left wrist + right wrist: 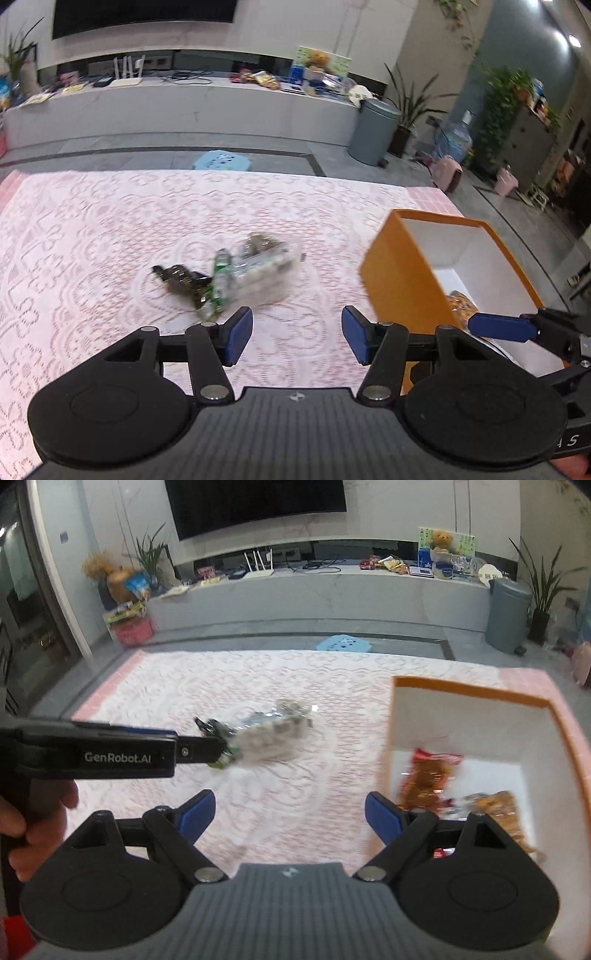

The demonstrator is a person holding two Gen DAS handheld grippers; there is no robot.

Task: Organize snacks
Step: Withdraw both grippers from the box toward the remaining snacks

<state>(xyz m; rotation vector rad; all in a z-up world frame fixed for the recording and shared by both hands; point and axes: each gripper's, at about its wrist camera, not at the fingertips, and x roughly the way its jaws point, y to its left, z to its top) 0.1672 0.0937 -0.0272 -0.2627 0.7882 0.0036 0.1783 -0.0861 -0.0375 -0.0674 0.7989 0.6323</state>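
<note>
A small heap of snacks lies mid-table on the pink lace cloth (92, 240): a clear packet (262, 266), a green packet (221, 280) and a dark packet (181, 280). My left gripper (297, 332) hovers just short of the heap, open, with nothing between its blue pads. In the right wrist view its tip (218, 751) reaches the heap's near edge. An orange box (402, 280) with a white inside stands to the right. It holds a red packet (428, 779) and an orange-brown packet (498, 808). My right gripper (290, 810) is open and empty beside the box's left wall.
A person's hand (33, 823) grips the left tool's handle. Beyond the table's far edge are a pale blue stool (343, 642), a grey bin (373, 133), a long white bench (314, 590) with clutter, and potted plants (406, 110).
</note>
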